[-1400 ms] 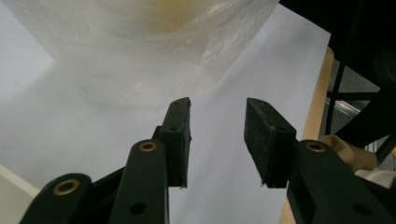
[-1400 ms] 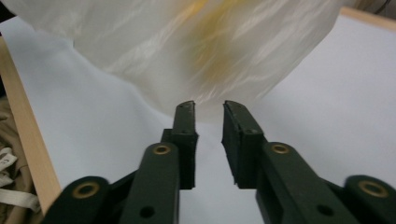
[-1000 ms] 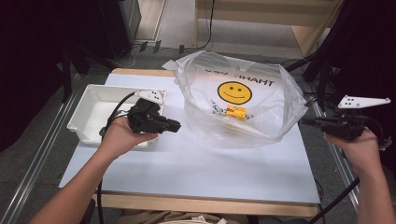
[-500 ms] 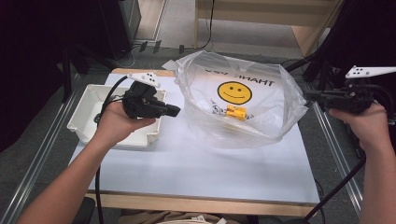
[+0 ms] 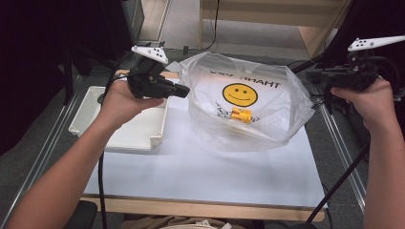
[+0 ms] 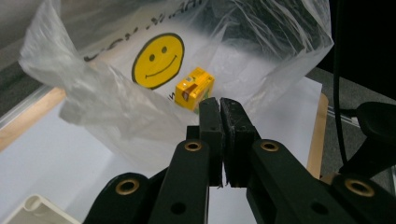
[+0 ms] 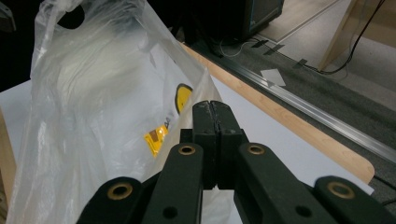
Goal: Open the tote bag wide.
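A clear plastic bag [image 5: 267, 131] printed with a yellow smiley face [image 5: 239, 94] stands open in the middle of the white table [image 5: 215, 176]. A small yellow box [image 5: 241, 114] lies inside it beside something small and pale. My left gripper [image 5: 184, 90] hovers shut at the bag's left rim with nothing in it. In the left gripper view its jaws [image 6: 219, 105] are pressed together and point at the yellow box [image 6: 194, 87]. My right gripper [image 5: 308, 74] is held off the bag's right side. It is shut [image 7: 215, 109] and empty, next to the bag's wall [image 7: 93, 116].
An empty white tray [image 5: 129, 138] sits at the table's left, under my left hand. Cables trail from both grippers. A wooden edge [image 7: 289, 121] and a metal rail border the table. A wooden shelf [image 5: 267, 14] stands beyond the far side.
Both hands have lifted and moved away from the person. The left gripper went from the tray's front to the bag's left rim. The right gripper rose beside the bag. Both stayed shut.
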`<state>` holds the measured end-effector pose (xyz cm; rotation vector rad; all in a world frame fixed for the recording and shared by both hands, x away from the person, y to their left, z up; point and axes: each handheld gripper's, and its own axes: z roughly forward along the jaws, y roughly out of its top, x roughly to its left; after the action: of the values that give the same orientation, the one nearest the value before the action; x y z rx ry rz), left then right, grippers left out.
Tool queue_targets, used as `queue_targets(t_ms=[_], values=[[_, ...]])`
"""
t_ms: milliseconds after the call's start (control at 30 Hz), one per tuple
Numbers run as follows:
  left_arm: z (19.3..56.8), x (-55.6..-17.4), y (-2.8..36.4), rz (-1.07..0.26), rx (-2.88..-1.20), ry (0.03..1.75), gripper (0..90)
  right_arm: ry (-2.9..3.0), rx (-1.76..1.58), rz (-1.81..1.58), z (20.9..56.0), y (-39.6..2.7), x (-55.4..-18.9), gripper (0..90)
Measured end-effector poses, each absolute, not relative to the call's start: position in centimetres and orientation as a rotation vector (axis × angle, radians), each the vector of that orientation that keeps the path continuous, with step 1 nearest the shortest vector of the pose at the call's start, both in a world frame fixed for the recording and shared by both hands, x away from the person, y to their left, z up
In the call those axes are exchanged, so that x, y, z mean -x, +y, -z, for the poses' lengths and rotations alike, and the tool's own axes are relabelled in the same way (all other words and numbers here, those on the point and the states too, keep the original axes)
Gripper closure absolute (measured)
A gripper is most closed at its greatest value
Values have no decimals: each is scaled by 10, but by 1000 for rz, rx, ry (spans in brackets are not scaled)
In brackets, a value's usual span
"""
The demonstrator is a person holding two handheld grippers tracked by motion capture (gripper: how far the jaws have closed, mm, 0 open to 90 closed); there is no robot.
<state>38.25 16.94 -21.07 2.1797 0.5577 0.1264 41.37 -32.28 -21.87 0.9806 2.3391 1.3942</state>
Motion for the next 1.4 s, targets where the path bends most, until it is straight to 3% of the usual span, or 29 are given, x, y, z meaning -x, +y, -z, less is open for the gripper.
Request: queue_targets(t_ms=[300,767,1400], values=[[192,-406,149,-138,-2201,564,885,2363,-911,-1399,191,-291,-424,900],[173,-435,105,-184,-2218,554,874,2434,-843,-1400,177,-243,-428,900],[218,-469,66,-183,-2256,648,860,2489,-825,-1320,223,-216,-439,900]])
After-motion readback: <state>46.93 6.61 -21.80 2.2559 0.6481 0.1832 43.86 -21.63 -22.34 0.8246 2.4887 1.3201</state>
